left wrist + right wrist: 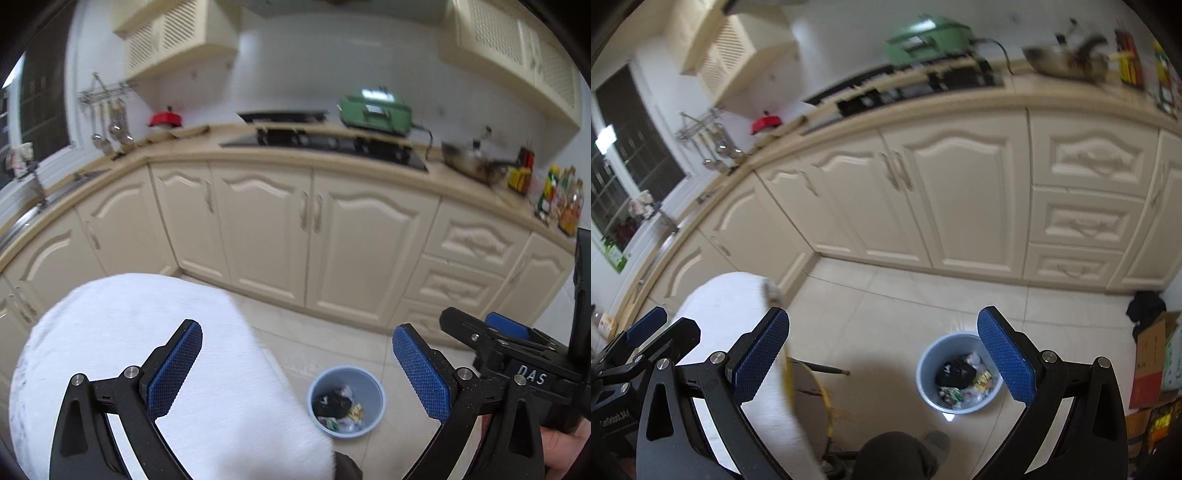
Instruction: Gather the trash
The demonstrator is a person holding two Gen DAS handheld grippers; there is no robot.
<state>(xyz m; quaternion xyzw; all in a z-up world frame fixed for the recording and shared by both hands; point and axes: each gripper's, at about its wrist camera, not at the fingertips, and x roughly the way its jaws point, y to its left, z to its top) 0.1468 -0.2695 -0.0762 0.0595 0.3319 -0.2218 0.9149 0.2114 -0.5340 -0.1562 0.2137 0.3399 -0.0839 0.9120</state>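
While both grippers' jaws are held wide and empty above the bin (pixel 960 373), trash could be missed through blur.

Gripper pads (pixel 173 369): blue, fine cross-hatch texture
Gripper arms (pixel 110 413): black
Bin (pixel 346 400): pale blue
Trash (pixel 962 380): black, white, yellow, green
Round table top (pixel 147 369): white
Cabinets (pixel 332 236): cream
Floor tiles (pixel 905 314): off-white
Appliance (pixel 375 110): green
Pot lid (pixel 166 119): red
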